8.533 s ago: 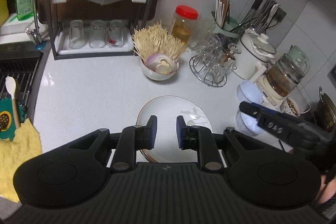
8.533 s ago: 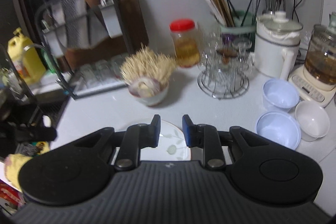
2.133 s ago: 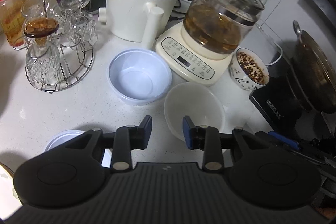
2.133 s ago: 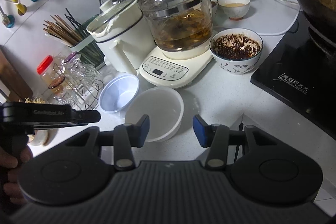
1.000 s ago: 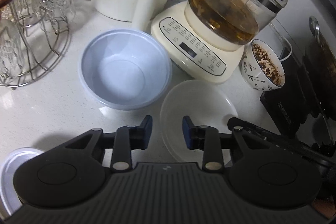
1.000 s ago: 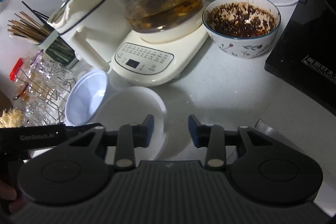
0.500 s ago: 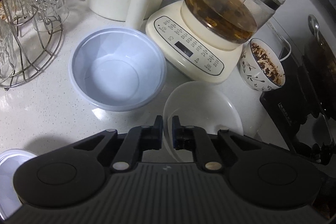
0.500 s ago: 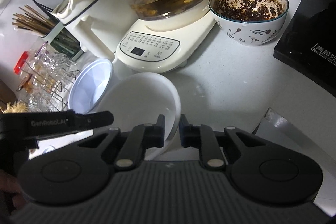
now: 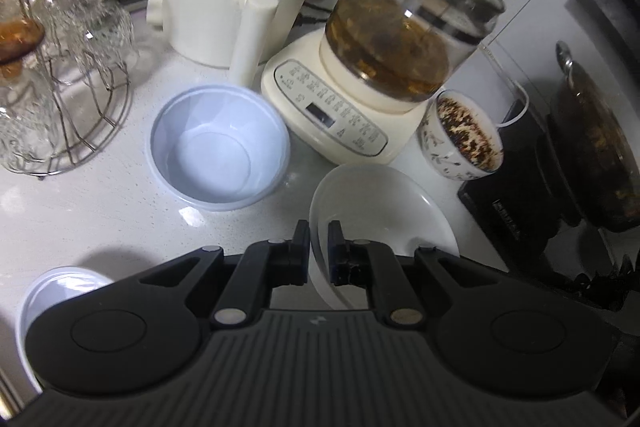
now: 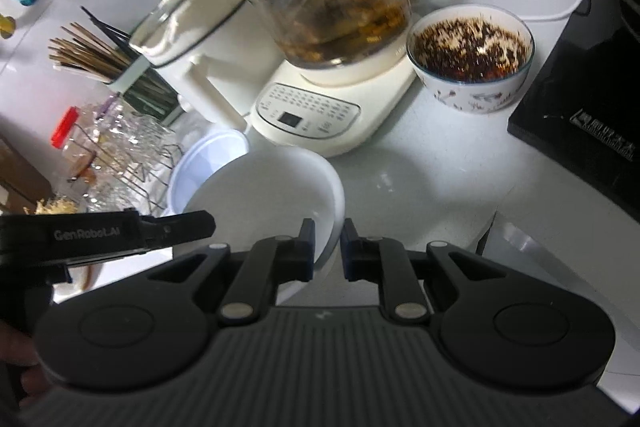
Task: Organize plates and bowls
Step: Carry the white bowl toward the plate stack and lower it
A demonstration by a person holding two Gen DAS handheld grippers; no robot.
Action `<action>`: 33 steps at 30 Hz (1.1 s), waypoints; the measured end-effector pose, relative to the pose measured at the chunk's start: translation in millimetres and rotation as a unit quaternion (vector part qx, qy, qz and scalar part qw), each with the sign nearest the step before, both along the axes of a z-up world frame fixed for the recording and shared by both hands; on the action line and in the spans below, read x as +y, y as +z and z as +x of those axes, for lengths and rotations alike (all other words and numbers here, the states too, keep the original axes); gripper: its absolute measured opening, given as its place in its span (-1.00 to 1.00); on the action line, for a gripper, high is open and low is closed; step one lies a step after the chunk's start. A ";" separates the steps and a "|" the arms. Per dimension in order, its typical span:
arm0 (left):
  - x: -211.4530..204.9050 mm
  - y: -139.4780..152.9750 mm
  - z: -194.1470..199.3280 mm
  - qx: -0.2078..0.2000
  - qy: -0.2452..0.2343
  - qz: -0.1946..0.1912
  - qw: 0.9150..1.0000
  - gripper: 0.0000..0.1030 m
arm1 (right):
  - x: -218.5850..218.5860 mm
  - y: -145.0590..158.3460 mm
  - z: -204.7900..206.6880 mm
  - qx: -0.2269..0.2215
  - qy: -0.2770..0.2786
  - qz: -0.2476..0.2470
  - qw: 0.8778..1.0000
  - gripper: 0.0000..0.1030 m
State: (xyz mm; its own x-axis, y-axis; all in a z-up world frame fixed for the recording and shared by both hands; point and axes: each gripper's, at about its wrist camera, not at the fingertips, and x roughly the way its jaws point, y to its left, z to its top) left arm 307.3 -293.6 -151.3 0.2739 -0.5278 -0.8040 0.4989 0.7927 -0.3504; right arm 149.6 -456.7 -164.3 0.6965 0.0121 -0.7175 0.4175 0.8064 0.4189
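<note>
White bowl [image 9: 384,203] rim sits pinched between both grippers' jaws, left gripper [image 9: 319,247] and right gripper [image 10: 327,247] on opposite edges, likely to steady its lift.

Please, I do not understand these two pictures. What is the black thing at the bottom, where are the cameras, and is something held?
A person holds two hand tools, each with two fingers and a camera looking along them. One picture is from the left tool, one from the right. The left gripper and the right gripper both pinch the rim of one white bowl, on opposite sides. On the counter stand a pale blue bowl, a glass kettle with dark liquid, and a patterned bowl with dark contents.
</note>
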 end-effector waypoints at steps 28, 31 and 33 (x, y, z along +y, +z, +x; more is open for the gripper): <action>60.9 52.8 -22.4 -0.017 0.022 0.005 1.000 -0.79 | 41.4 52.3 -5.8 -0.032 0.048 -0.009 0.998 -0.69; 75.6 58.9 -22.6 -0.022 0.032 0.003 0.999 -0.79 | 52.4 57.1 -3.0 -0.037 0.058 -0.011 0.998 -0.69; 85.7 62.9 -22.7 -0.025 0.039 0.002 0.999 -0.79 | 60.3 60.7 -0.4 -0.041 0.066 -0.013 0.997 -0.69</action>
State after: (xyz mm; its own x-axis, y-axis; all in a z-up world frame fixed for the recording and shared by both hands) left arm 284.6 -208.0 -88.4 0.3534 -0.5002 -0.7906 0.4519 0.8312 -0.3239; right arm 149.2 -396.4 -103.7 0.7461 0.0898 -0.6597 0.2723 0.8630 0.4255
